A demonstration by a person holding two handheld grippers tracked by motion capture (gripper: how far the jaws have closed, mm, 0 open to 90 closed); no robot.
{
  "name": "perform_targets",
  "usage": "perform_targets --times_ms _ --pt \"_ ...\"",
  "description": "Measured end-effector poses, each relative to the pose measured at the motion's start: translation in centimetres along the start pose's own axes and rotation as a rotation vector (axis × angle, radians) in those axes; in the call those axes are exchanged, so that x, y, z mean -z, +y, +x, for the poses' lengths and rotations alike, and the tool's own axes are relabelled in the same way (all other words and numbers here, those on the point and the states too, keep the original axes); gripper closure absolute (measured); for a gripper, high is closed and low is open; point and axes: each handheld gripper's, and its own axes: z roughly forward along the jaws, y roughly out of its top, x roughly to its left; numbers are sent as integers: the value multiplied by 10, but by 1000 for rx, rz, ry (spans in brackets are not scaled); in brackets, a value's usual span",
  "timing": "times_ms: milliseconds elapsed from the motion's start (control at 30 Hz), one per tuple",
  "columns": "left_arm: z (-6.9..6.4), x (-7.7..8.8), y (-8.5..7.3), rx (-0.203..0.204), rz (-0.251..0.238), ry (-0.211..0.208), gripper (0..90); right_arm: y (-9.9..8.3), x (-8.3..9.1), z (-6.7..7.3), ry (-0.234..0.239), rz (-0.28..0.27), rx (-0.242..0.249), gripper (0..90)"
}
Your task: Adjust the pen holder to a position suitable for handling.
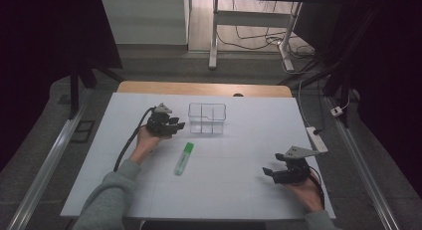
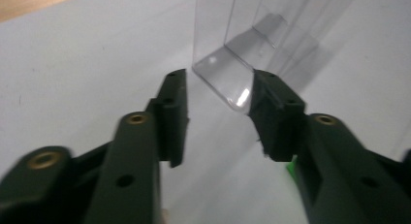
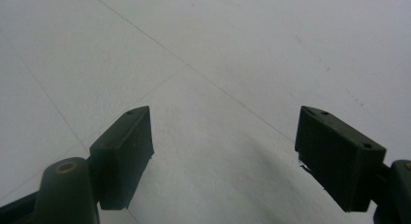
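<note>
A clear plastic box (image 1: 207,118) with inner dividers stands on the white table sheet (image 1: 239,155) near its middle back. A green highlighter (image 1: 184,158) lies flat in front of it. My left gripper (image 1: 178,124) is open just left of the box, and its jaws point at the box's near corner (image 2: 228,83). A sliver of the green highlighter (image 2: 291,169) shows below the right jaw. My right gripper (image 1: 268,172) is open near the front right of the sheet, with bare white sheet (image 3: 218,88) between its jaws.
A wooden table edge (image 1: 204,88) runs behind the sheet. A white power strip (image 1: 317,139) lies at the sheet's right edge. Table legs and cables (image 1: 259,41) stand on the floor beyond.
</note>
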Motion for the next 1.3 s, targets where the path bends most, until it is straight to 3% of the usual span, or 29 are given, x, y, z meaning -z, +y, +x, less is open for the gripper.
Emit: perform_targets --times_ms 100,433,733,1000,1300 --pt "-6 7 -3 -3 14 2 470 2 1 1 2 -4 7 210" --pt "-14 23 -5 10 37 -16 361 5 -1 1 6 -11 13 211" --pt "-18 39 -10 18 67 -9 318 7 1 0 3 -23 13 212" --pt "-31 50 -11 -5 117 -1 279 8 -1 1 9 -22 18 210" --pt "-44 51 -16 30 128 -32 308 8 -1 3 5 -8 28 209"
